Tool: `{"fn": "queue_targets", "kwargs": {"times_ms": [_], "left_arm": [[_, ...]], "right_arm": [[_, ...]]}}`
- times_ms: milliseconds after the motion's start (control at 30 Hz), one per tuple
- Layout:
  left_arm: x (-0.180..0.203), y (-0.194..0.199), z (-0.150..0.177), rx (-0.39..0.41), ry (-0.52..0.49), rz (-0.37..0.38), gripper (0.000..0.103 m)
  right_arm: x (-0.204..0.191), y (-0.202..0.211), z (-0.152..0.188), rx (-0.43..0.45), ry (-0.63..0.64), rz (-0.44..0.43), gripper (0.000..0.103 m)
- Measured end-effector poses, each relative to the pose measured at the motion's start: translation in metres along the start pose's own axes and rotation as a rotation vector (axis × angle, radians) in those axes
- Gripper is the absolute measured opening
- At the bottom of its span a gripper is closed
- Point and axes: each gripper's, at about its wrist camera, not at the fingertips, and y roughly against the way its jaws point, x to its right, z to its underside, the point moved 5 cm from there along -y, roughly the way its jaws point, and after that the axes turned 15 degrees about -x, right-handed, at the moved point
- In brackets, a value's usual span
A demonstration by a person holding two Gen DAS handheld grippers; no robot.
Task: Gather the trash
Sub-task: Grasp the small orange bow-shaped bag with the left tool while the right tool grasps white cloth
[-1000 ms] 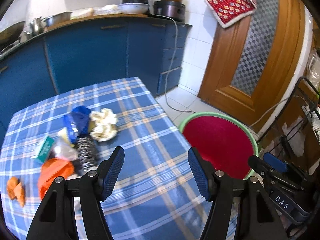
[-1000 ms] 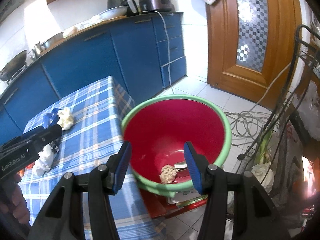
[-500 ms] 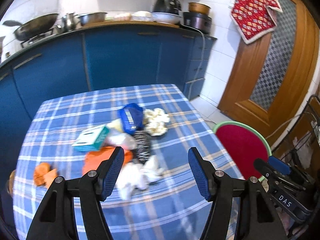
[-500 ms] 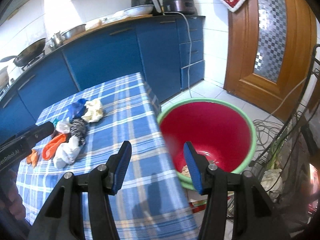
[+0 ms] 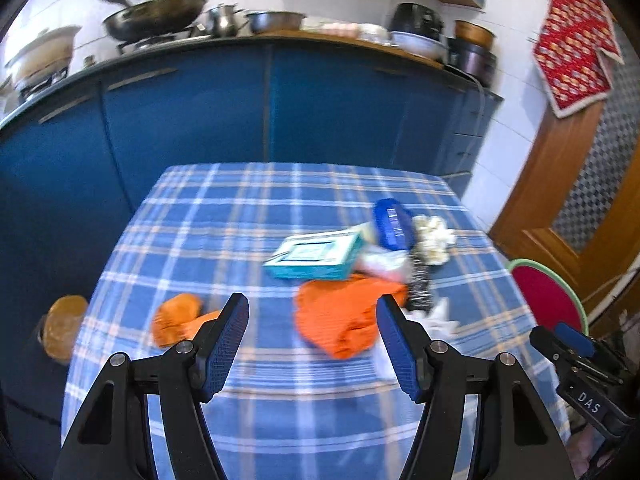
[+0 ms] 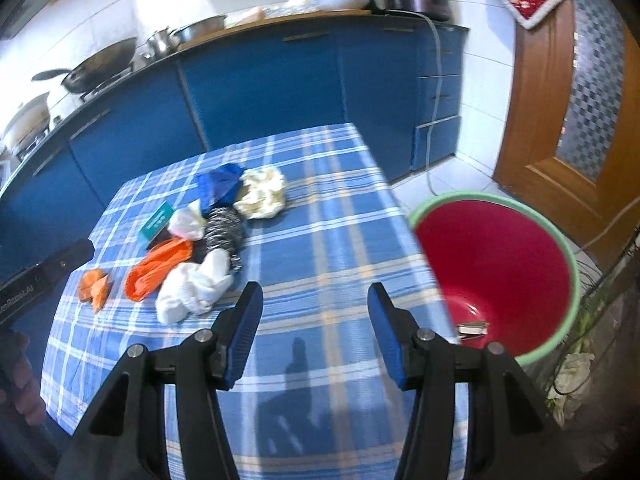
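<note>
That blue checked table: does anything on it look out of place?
Yes. A heap of rubbish sits on the tablecloth: crumpled white tissue, orange wrappers, a teal box. It belongs in the red bin beside the table.

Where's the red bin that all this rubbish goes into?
The red bin with a green rim stands on the floor just off the right edge of the checked table, near the wooden door; the left camera catches only a sliver of it.
</note>
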Motion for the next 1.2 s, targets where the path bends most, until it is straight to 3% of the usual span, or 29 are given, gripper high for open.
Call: {"fn": "queue_targets", "kwargs": {"times_ms": [633,1200], "left_arm": [[-0.099,-0.053,0.017,-0.103,0.174,-0.100,0.068],[-0.112,-0.088,0.013,-0.139,0.195,-0.077,0.065]], "right_arm": [[-0.077,-0.061,-0.006,-0.115,0.106,-0.094,0.055],[-0.095,-0.097,-0.012,-0.174,0.118,-0.125,0.055]]}}
